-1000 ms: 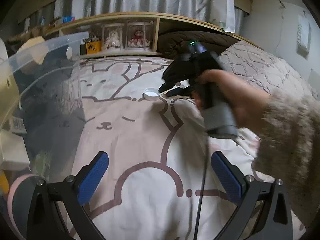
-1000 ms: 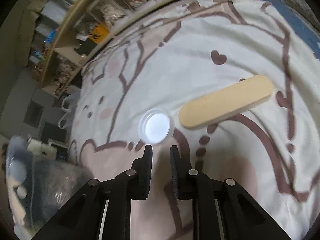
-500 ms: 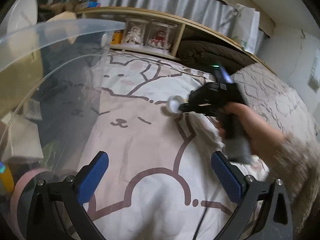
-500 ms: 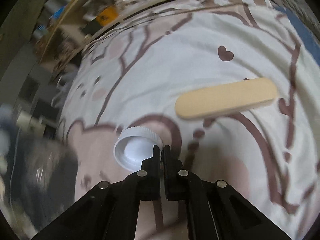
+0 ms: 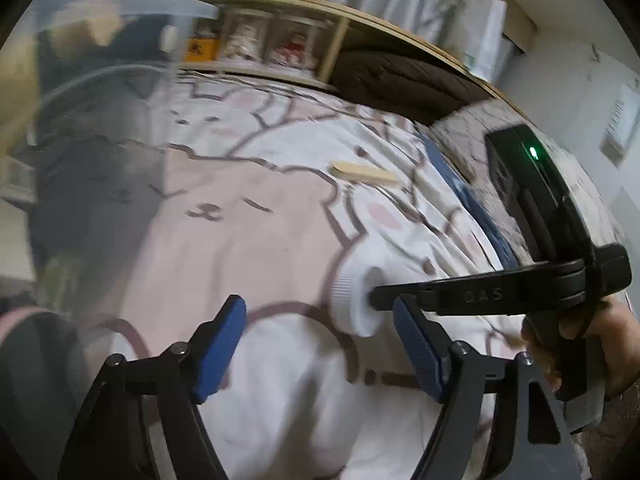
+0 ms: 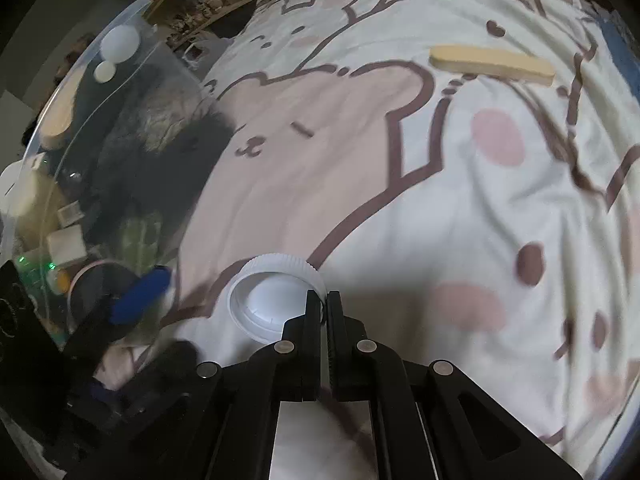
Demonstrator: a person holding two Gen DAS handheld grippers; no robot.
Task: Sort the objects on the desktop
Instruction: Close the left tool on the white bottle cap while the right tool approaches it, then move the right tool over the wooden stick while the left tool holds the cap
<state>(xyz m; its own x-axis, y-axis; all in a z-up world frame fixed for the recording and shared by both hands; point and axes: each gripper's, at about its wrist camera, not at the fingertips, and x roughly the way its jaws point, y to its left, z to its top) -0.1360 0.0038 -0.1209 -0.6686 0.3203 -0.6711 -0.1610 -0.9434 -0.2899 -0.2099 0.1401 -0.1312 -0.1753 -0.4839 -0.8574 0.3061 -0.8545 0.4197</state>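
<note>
Ribbed white plastic cap (image 6: 276,300) pinched by right gripper (image 6: 324,312), flat wooden stick (image 6: 492,65)

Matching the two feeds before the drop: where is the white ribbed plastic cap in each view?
Left wrist: white ribbed plastic cap, lower right of centre, pinched by the right gripper.
Right wrist: bottom centre, rim between the closed jaws.
Shared landmark: the flat tan wooden stick on the bedsheet.

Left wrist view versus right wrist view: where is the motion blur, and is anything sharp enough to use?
Left wrist view: the white cap and quilt smear; only this tool's blue pads are crisp. Right wrist view: the cap pinched in the right tool is fairly sharp, quilt edges streak, the wooden stick stays legible; fisheye bends both.
</note>
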